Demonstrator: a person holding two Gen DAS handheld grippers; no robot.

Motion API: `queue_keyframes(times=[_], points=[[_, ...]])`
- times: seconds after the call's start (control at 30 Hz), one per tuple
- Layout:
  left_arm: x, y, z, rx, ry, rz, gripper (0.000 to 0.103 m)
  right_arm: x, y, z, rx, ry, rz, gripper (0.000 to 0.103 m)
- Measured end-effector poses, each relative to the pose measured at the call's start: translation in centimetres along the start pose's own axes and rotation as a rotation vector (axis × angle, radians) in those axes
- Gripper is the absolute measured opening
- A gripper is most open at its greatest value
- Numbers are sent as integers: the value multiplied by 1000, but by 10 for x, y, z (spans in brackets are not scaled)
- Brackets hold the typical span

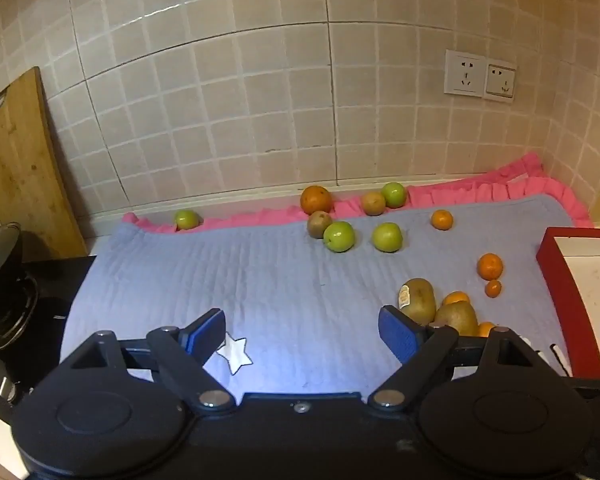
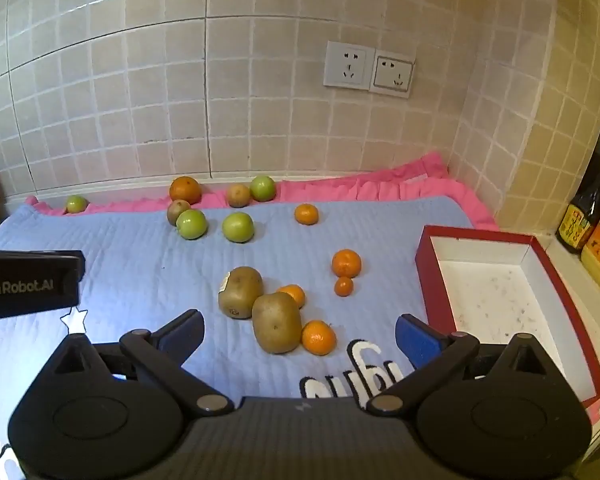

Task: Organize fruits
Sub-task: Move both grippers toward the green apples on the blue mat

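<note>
Fruit lies scattered on a blue quilted mat (image 2: 140, 264). Two brown kiwis (image 2: 277, 322) (image 2: 241, 292) lie near the front with small mandarins (image 2: 318, 337) beside them. More mandarins (image 2: 346, 263) sit mid-mat. Green apples (image 2: 238, 227) (image 2: 191, 223), a large orange (image 2: 185, 190) and brownish fruits (image 2: 238, 195) lie near the back wall. An empty red box with a white inside (image 2: 496, 304) stands at the right. My left gripper (image 1: 302, 336) is open and empty over the mat's front left. My right gripper (image 2: 300, 338) is open and empty just before the kiwis.
A wooden cutting board (image 1: 18, 168) leans on the wall at the left, above a black stove and pot (image 1: 4, 280). Sauce and oil bottles (image 2: 588, 216) stand right of the box. Wall sockets (image 2: 368, 69) are on the tiled wall. The mat has a pink frill (image 2: 380, 190) at the back.
</note>
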State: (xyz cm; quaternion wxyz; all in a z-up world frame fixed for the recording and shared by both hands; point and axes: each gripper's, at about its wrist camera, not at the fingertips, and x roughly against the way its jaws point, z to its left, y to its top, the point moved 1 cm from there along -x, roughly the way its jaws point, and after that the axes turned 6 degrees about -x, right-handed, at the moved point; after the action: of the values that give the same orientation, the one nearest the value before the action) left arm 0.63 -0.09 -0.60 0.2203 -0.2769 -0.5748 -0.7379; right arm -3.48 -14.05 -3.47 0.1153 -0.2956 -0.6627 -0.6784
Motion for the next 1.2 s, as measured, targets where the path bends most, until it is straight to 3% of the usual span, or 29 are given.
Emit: queue_keyframes(times=[0.27,0.57,0.83,1.2], points=[[4,3,-10,-40,71,-3,100,11,36,-15,54,-24,9,103],[8,17,4,-11,51,-41,100,7,64,2,26,4,-11,103],[-18,29,23,4,25,-68,100,-14,68,22,3,-10,15,103],[-56,50,44,-31,-21,-45,100,-40,77,52,-22,-46,19,103]])
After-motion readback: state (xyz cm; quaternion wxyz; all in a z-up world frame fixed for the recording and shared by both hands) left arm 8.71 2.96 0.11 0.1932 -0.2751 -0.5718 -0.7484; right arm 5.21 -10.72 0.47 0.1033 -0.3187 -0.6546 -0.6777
